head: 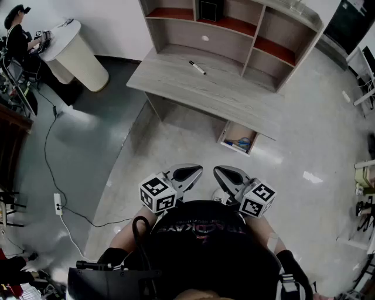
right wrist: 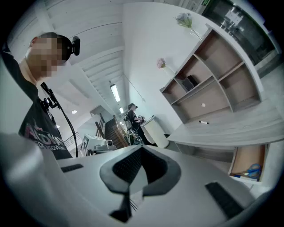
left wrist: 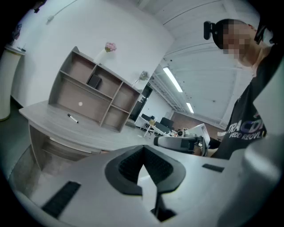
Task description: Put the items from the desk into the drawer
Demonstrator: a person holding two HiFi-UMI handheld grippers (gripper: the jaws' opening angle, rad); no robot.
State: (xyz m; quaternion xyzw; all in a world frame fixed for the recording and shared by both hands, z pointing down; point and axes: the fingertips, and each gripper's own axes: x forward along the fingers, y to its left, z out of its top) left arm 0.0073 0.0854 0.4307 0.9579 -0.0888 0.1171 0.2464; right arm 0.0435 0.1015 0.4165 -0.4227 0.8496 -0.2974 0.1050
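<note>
A black-and-white marker [head: 197, 67] lies alone on the grey wooden desk [head: 222, 94], in front of the shelf unit. It also shows small in the left gripper view as the marker [left wrist: 72, 118] and in the right gripper view as the marker [right wrist: 203, 122]. Under the desk's right end a drawer [head: 228, 140] stands pulled open with blue-handled scissors [head: 240, 142] inside; the drawer [right wrist: 242, 162] also appears at the right gripper view's edge. My left gripper [head: 188, 173] and right gripper [head: 227, 175] are held close to the body, far from the desk, both shut and empty.
A shelf unit [head: 234, 26] with a black box [head: 210, 9] stands on the desk. A white round pedestal [head: 79, 55] and a seated person [head: 16, 32] are at the far left. A power strip [head: 58, 204] with a cable lies on the floor at left.
</note>
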